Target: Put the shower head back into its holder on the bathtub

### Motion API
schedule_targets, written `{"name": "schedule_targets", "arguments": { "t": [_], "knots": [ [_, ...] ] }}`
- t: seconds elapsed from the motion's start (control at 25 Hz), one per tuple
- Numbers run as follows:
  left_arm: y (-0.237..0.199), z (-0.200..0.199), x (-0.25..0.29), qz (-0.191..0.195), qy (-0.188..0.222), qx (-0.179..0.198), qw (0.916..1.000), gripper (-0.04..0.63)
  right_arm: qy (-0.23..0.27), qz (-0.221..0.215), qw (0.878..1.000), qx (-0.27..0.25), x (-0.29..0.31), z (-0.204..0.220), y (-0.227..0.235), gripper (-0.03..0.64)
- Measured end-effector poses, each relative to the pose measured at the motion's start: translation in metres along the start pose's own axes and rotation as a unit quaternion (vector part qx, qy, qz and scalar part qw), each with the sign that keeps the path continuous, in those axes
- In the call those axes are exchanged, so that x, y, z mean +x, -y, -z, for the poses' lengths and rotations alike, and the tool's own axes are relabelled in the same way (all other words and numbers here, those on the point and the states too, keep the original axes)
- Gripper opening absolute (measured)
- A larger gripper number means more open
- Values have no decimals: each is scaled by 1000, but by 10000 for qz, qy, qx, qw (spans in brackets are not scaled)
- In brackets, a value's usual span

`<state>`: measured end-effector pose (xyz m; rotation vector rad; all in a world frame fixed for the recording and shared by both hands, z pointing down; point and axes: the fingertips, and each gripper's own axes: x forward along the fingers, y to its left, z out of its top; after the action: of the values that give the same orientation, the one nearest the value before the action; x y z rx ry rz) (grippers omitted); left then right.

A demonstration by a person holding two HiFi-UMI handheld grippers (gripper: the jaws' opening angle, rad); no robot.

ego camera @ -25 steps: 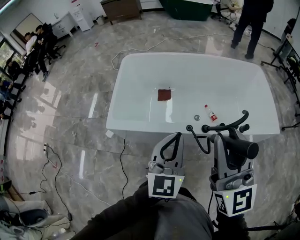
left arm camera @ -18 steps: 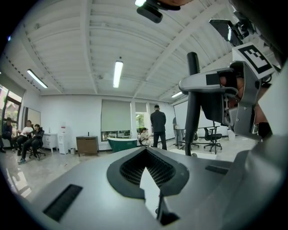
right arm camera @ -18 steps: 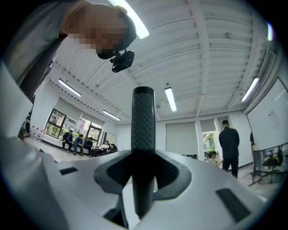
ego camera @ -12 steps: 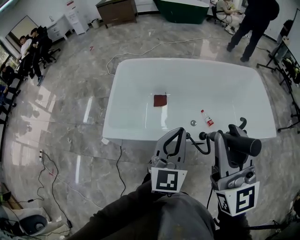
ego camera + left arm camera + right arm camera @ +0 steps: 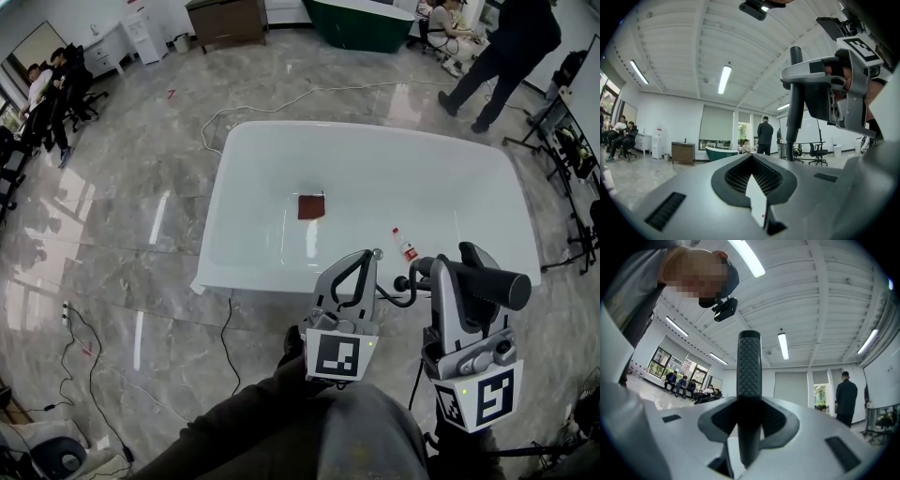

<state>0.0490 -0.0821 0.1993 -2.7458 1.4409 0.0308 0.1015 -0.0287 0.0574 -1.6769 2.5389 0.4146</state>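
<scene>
The white bathtub [image 5: 221, 192] lies ahead of me in the head view. My right gripper [image 5: 461, 264] is shut on the black shower head [image 5: 489, 285], held upright near the tub's near rim. In the right gripper view its textured handle [image 5: 749, 380] stands between the jaws. Its black hose [image 5: 395, 299] loops between the grippers. Black fittings [image 5: 404, 281] on the near rim are partly hidden, and I cannot make out the holder. My left gripper [image 5: 363, 262] is shut and empty, beside the right one. The left gripper view shows the handle [image 5: 794, 98] rising beside the right gripper [image 5: 834, 91].
A red-brown cloth [image 5: 310, 205] and a small bottle [image 5: 405, 246] lie inside the tub. Cables [image 5: 226, 330] trail over the marble floor on the left. A person [image 5: 497, 56] walks behind the tub, others sit at far left [image 5: 42, 84], and a stand [image 5: 572, 141] is at right.
The tub has slid left and nearer the grippers in the head view. Both grippers keep their pose, the right still holding the shower head. The person behind has stepped leftward.
</scene>
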Motion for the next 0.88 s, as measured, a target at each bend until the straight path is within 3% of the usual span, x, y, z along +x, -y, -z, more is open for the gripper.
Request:
{"name": "schedule_targets", "arguments": {
  "t": [0.48,0.88],
  "knots": [
    [-21,4,24,160,-3,-171,9997,3,10,-86,9999,-79,32,-25,3,126],
    [-26,10,33,240,-113,-199,9995,3,-368,-66,9993,97,40,6,6,126]
  ]
}}
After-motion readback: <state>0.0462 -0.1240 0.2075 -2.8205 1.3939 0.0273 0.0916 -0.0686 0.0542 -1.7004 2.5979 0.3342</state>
